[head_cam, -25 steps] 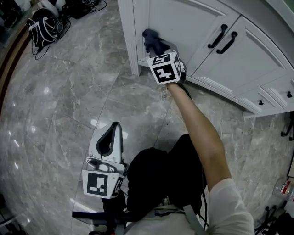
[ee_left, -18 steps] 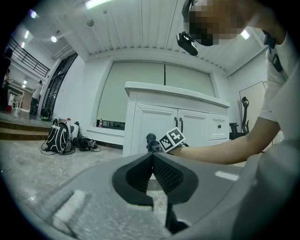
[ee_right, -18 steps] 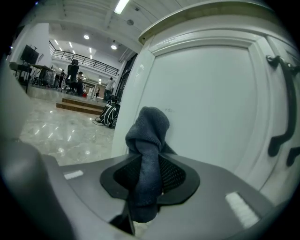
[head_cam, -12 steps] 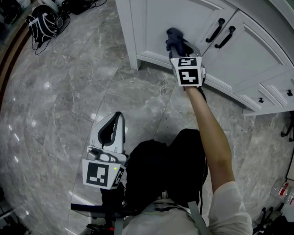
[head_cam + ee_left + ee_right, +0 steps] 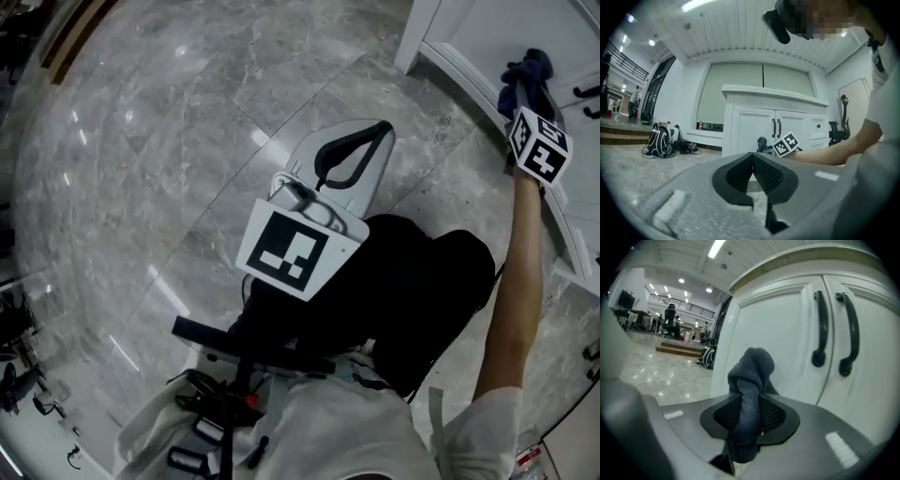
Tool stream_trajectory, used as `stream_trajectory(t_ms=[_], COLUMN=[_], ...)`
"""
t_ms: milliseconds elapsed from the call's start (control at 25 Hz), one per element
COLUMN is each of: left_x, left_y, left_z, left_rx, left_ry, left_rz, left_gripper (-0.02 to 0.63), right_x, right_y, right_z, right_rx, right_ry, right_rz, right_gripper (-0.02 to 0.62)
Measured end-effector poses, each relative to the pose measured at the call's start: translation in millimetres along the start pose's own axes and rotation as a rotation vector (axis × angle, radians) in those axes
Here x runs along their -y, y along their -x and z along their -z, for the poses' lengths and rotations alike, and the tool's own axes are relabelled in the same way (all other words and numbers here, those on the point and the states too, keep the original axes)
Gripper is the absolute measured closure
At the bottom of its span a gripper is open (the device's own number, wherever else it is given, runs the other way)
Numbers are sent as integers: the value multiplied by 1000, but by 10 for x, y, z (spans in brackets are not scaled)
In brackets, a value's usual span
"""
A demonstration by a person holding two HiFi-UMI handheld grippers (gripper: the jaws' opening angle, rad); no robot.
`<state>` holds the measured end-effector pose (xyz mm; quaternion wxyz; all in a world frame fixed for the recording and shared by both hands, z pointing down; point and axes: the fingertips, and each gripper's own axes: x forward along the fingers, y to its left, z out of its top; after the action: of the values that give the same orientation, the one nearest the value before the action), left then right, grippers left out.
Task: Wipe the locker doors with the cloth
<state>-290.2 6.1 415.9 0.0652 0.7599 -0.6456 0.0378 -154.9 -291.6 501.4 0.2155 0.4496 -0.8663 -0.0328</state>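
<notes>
One right hand-held gripper [image 5: 749, 414] has apparently swept the cloth [image 5: 751, 376] rightward.

at upper right of the head view, locker doors [image 5: 478, 23], with cloth [image 5: 527, 73] close before their lower part and right tongs [image 5: 521, 101] just below, cloth between them. at centre frame, left tongs [image 5: 354, 150] above the floor [image 5: 169, 141], well apart from the doors. in the right gripper view, two handles [image 5: 820, 329] upper right of the cloth. in the left gripper view, backpack [image 5: 658, 140] on the floor at left of the locker.
</notes>
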Motion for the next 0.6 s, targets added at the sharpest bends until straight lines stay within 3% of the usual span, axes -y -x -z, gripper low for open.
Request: stream_trajectory(t_ms=[200, 360, 480, 600], left_x=[-66, -189, -316, -335], left_y=[77, 159, 300, 209], left_z=[-23, -44, 88, 135], left_rx=[27, 60, 10, -10], left_ry=[8, 54, 91, 61], left_rz=[-13, -26, -64, -59], left_gripper=[604, 604, 604, 604], right_x=[-701, -1047, -1497, -1663], right_y=[-146, -387, -573, -777], right_z=[-27, -97, -24, 55], right_rx=[25, 45, 36, 4], right_ry=[44, 49, 65, 86], right_rz=[-123, -154, -219, -258], right_gripper=[491, 489, 491, 491])
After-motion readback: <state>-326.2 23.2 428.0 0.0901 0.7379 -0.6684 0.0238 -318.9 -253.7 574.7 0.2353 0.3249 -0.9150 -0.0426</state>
